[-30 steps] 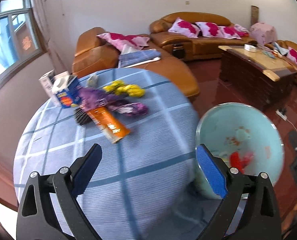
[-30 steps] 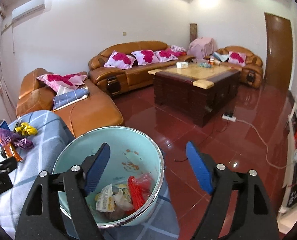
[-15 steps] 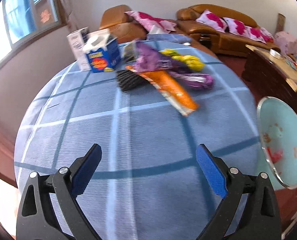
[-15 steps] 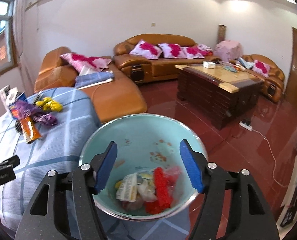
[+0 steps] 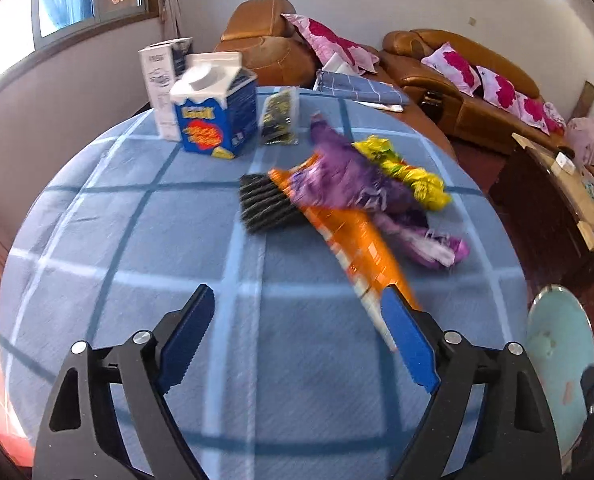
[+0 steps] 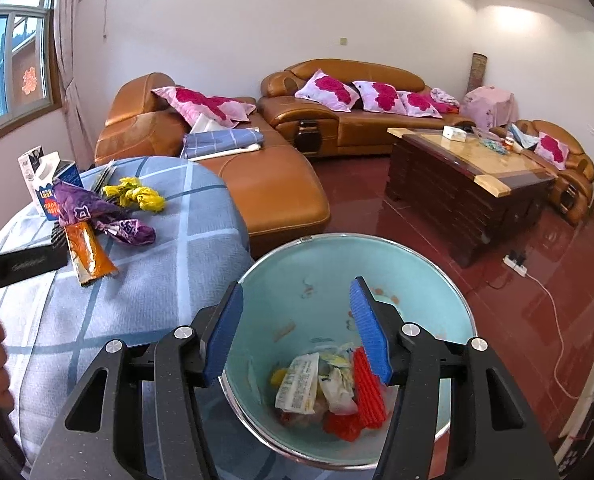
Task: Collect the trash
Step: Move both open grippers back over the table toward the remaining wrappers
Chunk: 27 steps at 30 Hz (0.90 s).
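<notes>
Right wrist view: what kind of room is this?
Most likely a home living room: tan leather sofa with pink floral cushions, a dark wooden coffee table, and a cloth-covered round table strewn with snack wrappers beside a teal bin.

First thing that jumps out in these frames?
The bright heap of wrappers, with the orange wrapper nearest, mid-table on the blue checked cloth, just ahead of the open, empty left gripper. Then the pale green bin under the empty right gripper, trash already inside.
</notes>
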Each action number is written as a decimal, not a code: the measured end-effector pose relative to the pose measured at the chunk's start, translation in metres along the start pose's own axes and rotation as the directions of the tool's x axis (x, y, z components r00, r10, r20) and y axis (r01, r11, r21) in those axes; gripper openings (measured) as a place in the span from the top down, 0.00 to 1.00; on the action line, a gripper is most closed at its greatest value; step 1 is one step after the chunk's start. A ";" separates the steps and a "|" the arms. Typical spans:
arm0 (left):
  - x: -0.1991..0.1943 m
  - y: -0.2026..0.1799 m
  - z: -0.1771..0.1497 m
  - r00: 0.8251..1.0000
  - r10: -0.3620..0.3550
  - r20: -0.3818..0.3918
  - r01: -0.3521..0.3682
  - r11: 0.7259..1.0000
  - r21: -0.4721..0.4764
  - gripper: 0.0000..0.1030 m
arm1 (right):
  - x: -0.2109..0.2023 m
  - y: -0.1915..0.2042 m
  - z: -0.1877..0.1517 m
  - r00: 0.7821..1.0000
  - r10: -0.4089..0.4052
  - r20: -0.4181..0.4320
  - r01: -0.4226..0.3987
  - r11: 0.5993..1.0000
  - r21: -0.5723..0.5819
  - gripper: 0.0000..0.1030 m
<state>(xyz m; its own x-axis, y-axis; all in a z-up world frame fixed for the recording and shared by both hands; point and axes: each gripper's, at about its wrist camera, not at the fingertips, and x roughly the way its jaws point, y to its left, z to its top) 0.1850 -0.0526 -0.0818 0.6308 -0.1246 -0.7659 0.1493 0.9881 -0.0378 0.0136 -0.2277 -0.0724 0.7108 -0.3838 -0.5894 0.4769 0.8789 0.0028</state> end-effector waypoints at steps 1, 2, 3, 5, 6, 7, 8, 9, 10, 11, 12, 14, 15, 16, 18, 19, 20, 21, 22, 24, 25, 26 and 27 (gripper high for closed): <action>0.006 -0.004 0.003 1.000 -0.001 -0.011 0.001 1.000 -0.001 0.25 | 0.001 0.000 0.002 1.000 0.000 0.000 0.000 1.000 -0.002 0.46; 0.014 -0.008 0.006 1.000 -0.003 -0.030 0.003 1.000 -0.005 0.28 | 0.002 0.001 0.004 1.000 0.003 0.000 -0.003 1.000 -0.003 0.46; 0.023 -0.010 0.009 0.999 -0.008 -0.049 0.008 1.000 -0.012 0.29 | 0.003 0.002 0.006 1.000 0.008 -0.001 -0.008 1.000 -0.005 0.46; 0.033 -0.012 0.010 0.998 -0.012 -0.068 0.011 1.000 -0.019 0.30 | 0.005 0.006 0.009 1.000 0.020 -0.005 -0.020 1.000 -0.012 0.46; 0.036 -0.012 0.010 0.997 -0.011 -0.072 0.010 1.000 -0.016 0.32 | 0.006 0.008 0.011 1.000 0.030 -0.008 -0.031 0.999 -0.016 0.46; 0.038 -0.011 0.010 0.997 -0.017 -0.072 0.016 1.000 -0.015 0.33 | 0.008 0.011 0.013 0.999 0.043 -0.011 -0.043 0.999 -0.020 0.46; 0.040 -0.008 0.010 0.997 -0.033 -0.071 0.032 0.999 -0.017 0.36 | 0.010 0.015 0.015 0.998 0.059 -0.016 -0.059 0.998 -0.024 0.46; 0.041 -0.006 0.010 0.996 -0.051 -0.070 0.050 0.999 -0.015 0.43 | 0.011 0.019 0.017 0.997 0.072 -0.021 -0.072 0.997 -0.029 0.46; 0.041 -0.004 0.011 0.996 -0.063 -0.070 0.062 0.998 -0.011 0.47 | 0.014 0.024 0.019 0.996 0.090 -0.029 -0.091 0.995 -0.035 0.46; 0.040 -0.002 0.011 0.995 -0.076 -0.069 0.076 0.997 -0.004 0.56 | 0.017 0.028 0.022 0.994 0.103 -0.034 -0.105 0.994 -0.037 0.46; 0.038 0.001 0.012 0.994 -0.088 -0.069 0.089 0.996 0.006 0.65 | 0.019 0.032 0.026 0.992 0.121 -0.038 -0.122 0.992 -0.038 0.46; 0.035 0.006 0.012 0.992 -0.107 -0.073 0.108 0.994 0.012 0.76 | 0.024 0.044 0.035 0.987 0.157 -0.040 -0.159 0.986 -0.048 0.46; 0.032 0.011 0.011 0.990 -0.118 -0.075 0.119 0.993 0.013 0.76 | 0.027 0.049 0.039 0.984 0.171 -0.042 -0.173 0.983 -0.053 0.46; 0.030 0.015 0.010 0.990 -0.118 -0.074 0.119 0.993 0.013 0.76 | 0.030 0.054 0.043 0.981 0.187 -0.045 -0.190 0.980 -0.061 0.46; 0.027 0.028 0.005 0.993 -0.097 -0.072 0.098 0.995 0.018 0.76 | 0.035 0.063 0.049 0.977 0.205 -0.055 -0.209 0.975 -0.072 0.46; 0.026 0.033 0.004 0.993 -0.090 -0.075 0.091 0.996 0.015 0.76 | 0.037 0.067 0.050 0.976 0.209 -0.057 -0.213 0.974 -0.075 0.46; 0.026 0.041 0.002 0.993 -0.085 -0.084 0.085 0.996 0.005 0.76 | 0.040 0.072 0.052 0.974 0.219 -0.063 -0.224 0.971 -0.081 0.46; 0.027 0.050 -0.001 0.992 -0.082 -0.098 0.081 0.997 -0.015 0.76 | 0.044 0.077 0.053 0.971 0.231 -0.069 -0.236 0.967 -0.091 0.46; 0.027 0.057 -0.002 0.991 -0.081 -0.105 0.078 0.997 -0.029 0.77 | 0.047 0.081 0.053 0.967 0.242 -0.074 -0.249 0.963 -0.102 0.46; 0.024 0.069 -0.002 0.993 -0.061 -0.099 0.057 0.997 -0.045 0.77 | 0.056 0.091 0.055 0.959 0.270 -0.093 -0.280 0.951 -0.129 0.46; 0.022 0.076 -0.002 0.995 -0.041 -0.095 0.036 0.998 -0.051 0.77 | 0.063 0.096 0.057 0.953 0.285 -0.106 -0.298 0.944 -0.142 0.46; 0.020 0.080 -0.001 0.995 -0.036 -0.094 0.031 0.998 -0.054 0.77 | 0.071 0.103 0.060 0.943 0.309 -0.122 -0.325 0.933 -0.154 0.46; 0.019 0.085 -0.001 0.995 -0.032 -0.092 0.026 0.998 -0.058 0.77 | 0.078 0.108 0.064 0.933 0.333 -0.133 -0.352 0.922 -0.162 0.46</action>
<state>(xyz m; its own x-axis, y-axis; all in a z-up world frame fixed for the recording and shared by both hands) 0.2091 0.0288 -0.1001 0.5534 -0.1471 -0.8198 0.1213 0.9880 -0.0954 0.1533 -0.1803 -0.0666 0.7534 -0.0274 -0.6570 0.1054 0.9912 0.0796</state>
